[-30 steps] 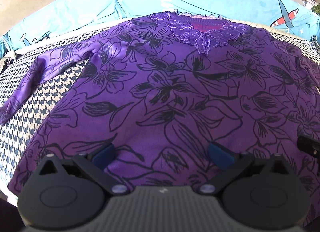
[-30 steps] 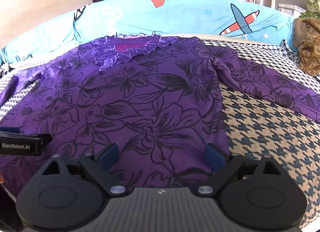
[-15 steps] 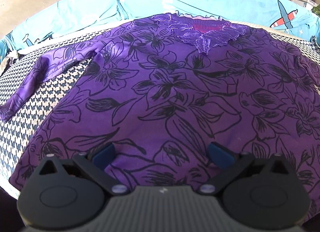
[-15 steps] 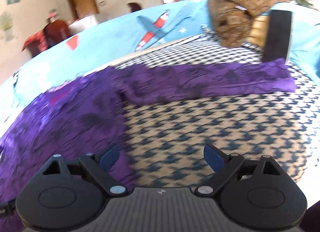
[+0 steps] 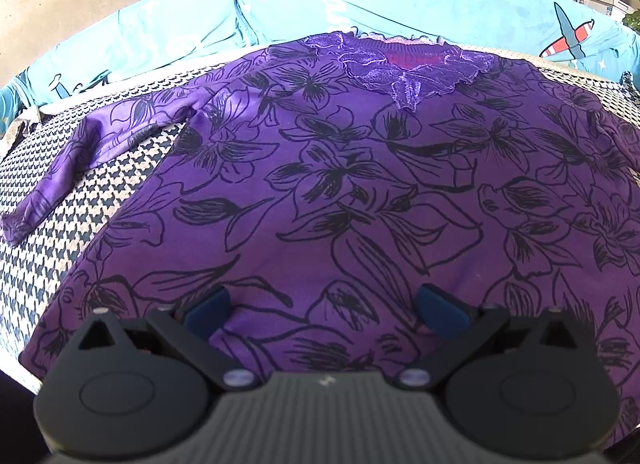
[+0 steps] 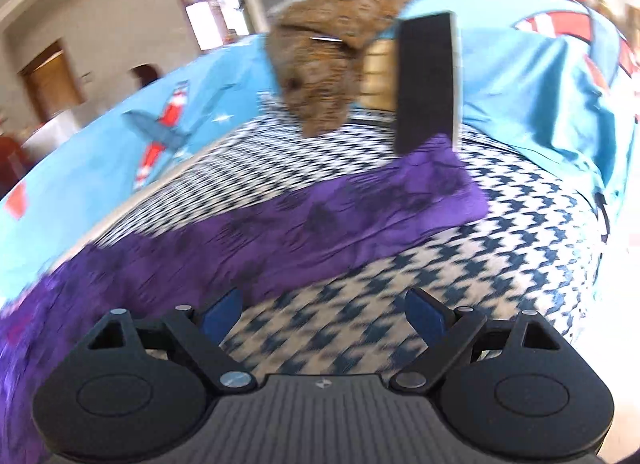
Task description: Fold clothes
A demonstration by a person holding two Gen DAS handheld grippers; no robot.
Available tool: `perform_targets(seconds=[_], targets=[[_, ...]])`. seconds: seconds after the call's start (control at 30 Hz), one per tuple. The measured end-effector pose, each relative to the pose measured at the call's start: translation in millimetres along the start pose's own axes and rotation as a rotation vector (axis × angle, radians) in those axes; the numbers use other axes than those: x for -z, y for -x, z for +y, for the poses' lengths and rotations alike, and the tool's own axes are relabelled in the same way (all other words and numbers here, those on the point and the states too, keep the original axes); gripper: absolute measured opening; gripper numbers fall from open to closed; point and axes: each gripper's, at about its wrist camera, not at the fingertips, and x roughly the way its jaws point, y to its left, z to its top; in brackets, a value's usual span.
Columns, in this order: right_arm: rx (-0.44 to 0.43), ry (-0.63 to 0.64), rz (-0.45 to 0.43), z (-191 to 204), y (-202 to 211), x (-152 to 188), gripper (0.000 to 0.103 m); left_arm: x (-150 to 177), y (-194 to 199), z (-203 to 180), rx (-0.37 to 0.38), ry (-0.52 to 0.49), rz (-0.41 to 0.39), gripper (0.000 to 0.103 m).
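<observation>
The purple top (image 5: 360,184) runs off the left-wrist view's right edge; motion blur smears its sleeve (image 6: 320,220) in the right-wrist view.

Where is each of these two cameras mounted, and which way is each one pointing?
Left wrist: rides the left gripper, looking along its open jaws over the purple floral top toward its lace collar; only gripper parts show.
Right wrist: rides the right gripper, jaws open, looking across the houndstooth cover at the top's sleeve; picture blurred, only gripper parts show.
Shared: the top, the houndstooth cover, the turquoise airplane-print sheet.
</observation>
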Motion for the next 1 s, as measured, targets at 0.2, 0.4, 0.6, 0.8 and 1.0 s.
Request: perform_targets(seconds=[0.2,0.4,0.6,0.8,1.0], targets=[[0.031,-0.105,0.015,-18,-26,-24,0.09,0,0,-1,-0.006,-0.002,-0.003,0.103],[0.034,-0.194,0.011,-33,-48,-44,0.088,1,1,-1,-0.007,-0.002,-0.006,0.103],[0.008,-0.21,0.004,-39,-65,-55,0.052,2,0,-2,-0.012,-0.004,-0.009,0.103],[-0.038,-0.225,0.03,-38,-73,-62,0.015,3,0,-2,-0.015,-0.002,-0.011,0.103],[-0.182,-0.174,0.022,-10,-67,-73,0.012,-4,-1,0,-0.005,0.021,0.021,0.103]])
